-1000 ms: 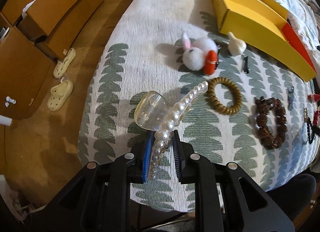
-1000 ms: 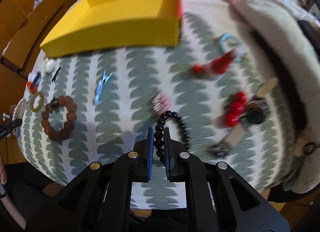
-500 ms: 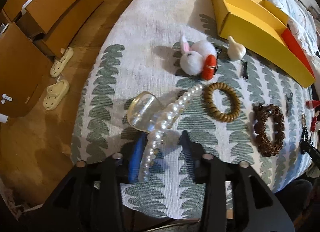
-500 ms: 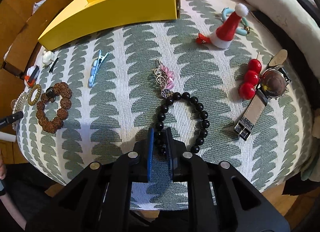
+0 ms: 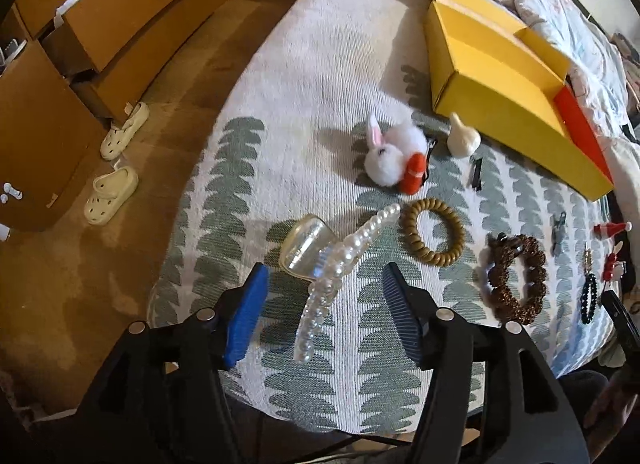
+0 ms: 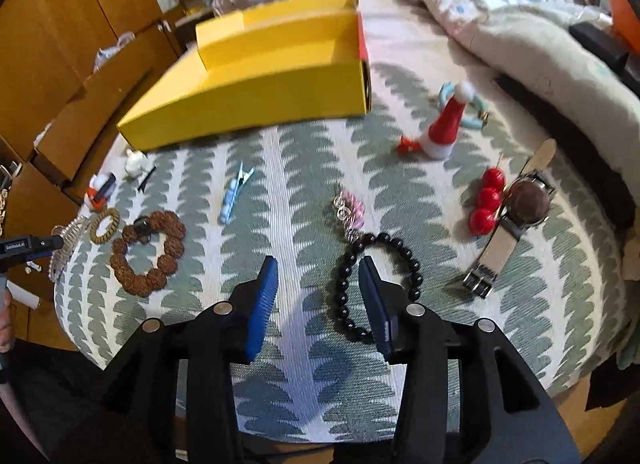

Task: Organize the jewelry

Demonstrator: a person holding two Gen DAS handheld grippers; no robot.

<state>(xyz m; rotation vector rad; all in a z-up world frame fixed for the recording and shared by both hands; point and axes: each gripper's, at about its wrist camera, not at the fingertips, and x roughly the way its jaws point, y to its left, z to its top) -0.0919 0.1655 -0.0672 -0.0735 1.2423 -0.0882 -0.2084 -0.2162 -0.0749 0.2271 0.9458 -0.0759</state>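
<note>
A leaf-patterned surface (image 5: pixel 304 132) stands between wooden drawers and a rumpled bed. Little looks organized: the yellow box (image 5: pixel 496 80) shows nothing inside from here, and every piece lies loose. Going left to right, the left tongs (image 5: pixel 324 304) are spread around the pearl hair claw (image 5: pixel 340 260), which rests on the cloth. Then come a coil hair tie (image 5: pixel 433 237), a brown bead bracelet (image 5: pixel 518 278), and a plush rabbit clip (image 5: pixel 390 152) that partly blocks the way to the box. The right tongs (image 6: pixel 318 296) are spread beside the black bead bracelet (image 6: pixel 376 284), with a wristwatch (image 6: pixel 516 220) further right.
</note>
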